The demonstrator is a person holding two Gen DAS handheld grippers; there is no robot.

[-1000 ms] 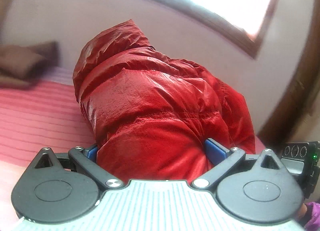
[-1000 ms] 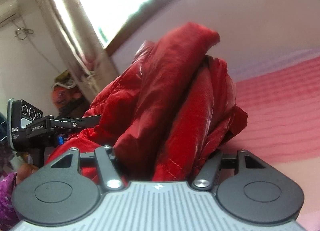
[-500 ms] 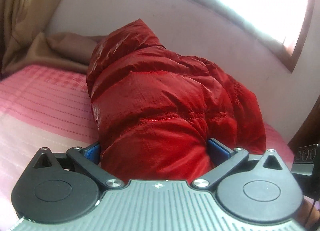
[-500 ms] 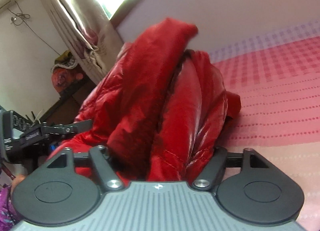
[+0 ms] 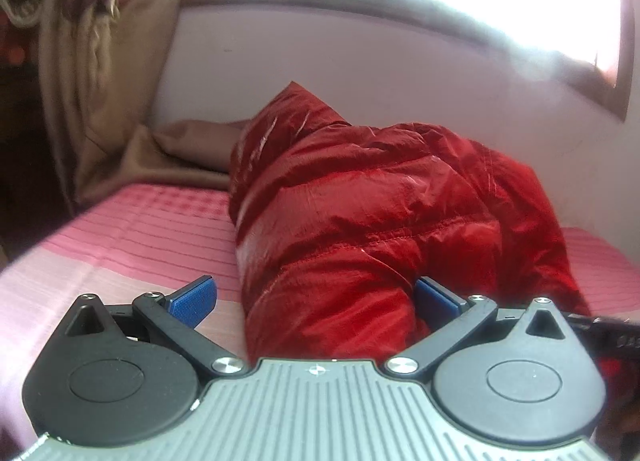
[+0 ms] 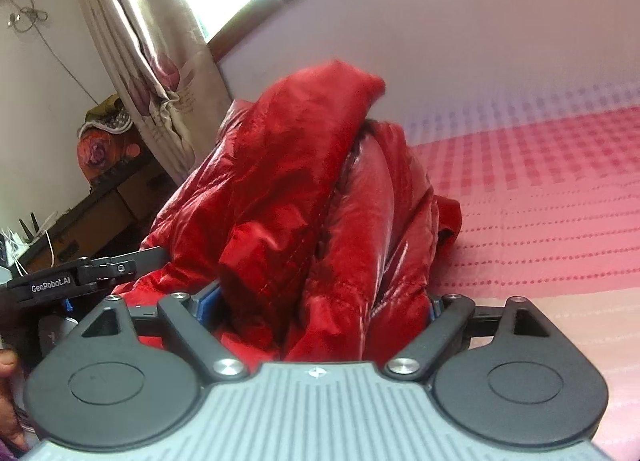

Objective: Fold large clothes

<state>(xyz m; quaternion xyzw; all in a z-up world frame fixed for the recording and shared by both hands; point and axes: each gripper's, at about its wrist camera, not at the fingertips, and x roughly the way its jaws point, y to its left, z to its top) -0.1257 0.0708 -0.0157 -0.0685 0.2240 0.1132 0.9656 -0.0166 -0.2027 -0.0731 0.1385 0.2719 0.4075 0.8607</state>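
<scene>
Fingers first: the left gripper has its blue pads spread, the left pad clear of the cloth and the other just at its edge, so nothing's pinched; the right gripper has just been opening its jaws with the red puffer jacket bunched between them, looks let go. The jacket sits in a lumpy pile on the pink bedsheet near the wall, shiny, quilted, crumpled. I'd say it's bundled but not neatly folded yet

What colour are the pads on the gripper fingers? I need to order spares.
Blue. The left gripper's pads show best in the left wrist view.
</scene>
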